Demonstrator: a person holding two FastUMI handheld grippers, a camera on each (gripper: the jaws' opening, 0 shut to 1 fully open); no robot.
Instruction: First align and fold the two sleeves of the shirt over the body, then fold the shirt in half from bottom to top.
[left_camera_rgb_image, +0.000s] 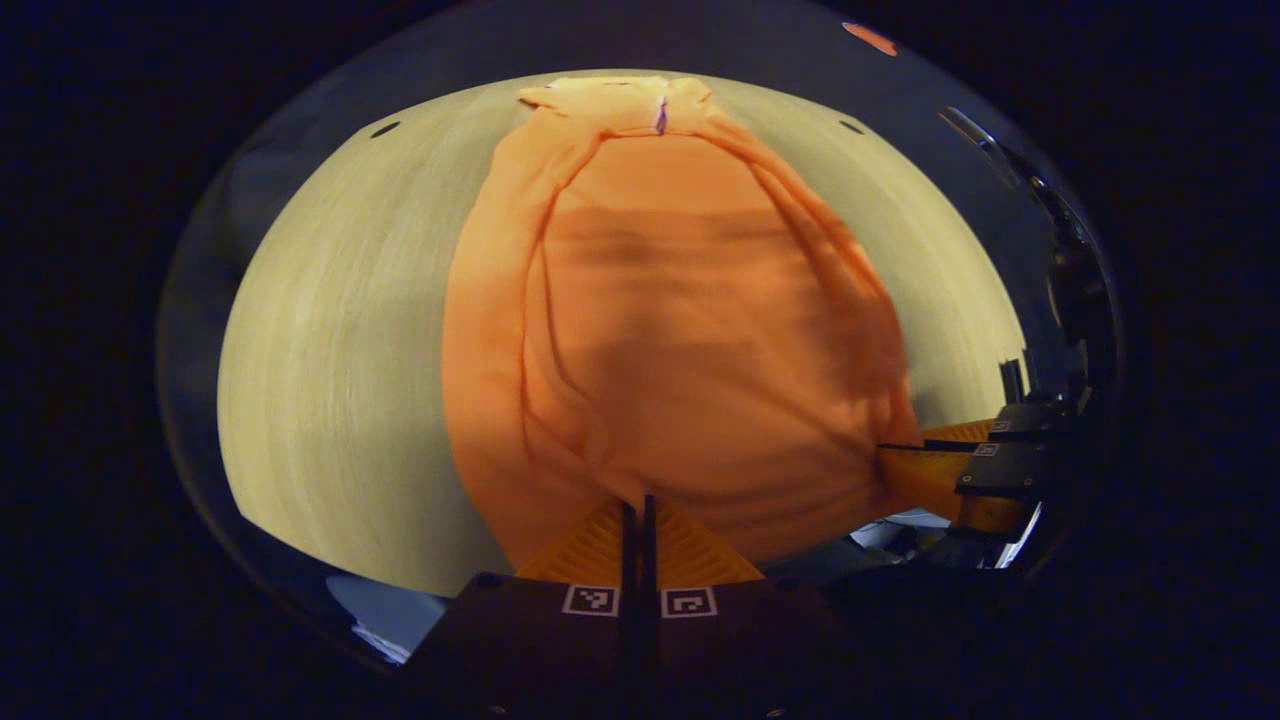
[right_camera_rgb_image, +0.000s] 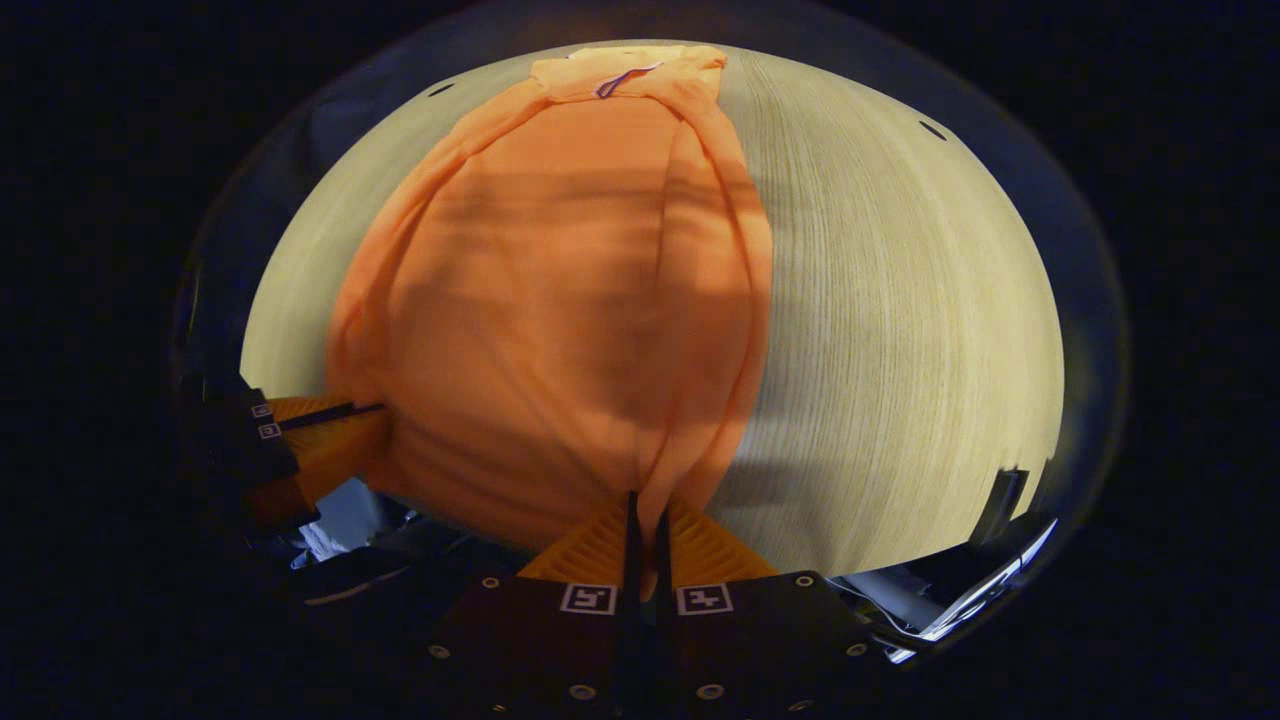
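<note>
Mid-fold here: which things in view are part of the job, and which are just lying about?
Part of the job:
- shirt, sleeves already folded over the body
- left hand-held gripper, shut on the shirt's bottom hem
- right hand-held gripper, shut on the hem too

Just there:
- table, which the shirt lies on
- pale clutter below the table's near edge, too dim to identify

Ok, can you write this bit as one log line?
step: bottom-to-top fold | shirt: sleeves folded in, flat on table | left gripper: shut on hem | right gripper: shut on hem

A pale wood-grain table (left_camera_rgb_image: 340, 350) stretches ahead, warmly lit, with dark booth wall (left_camera_rgb_image: 780, 40) beyond its far edge.
</note>
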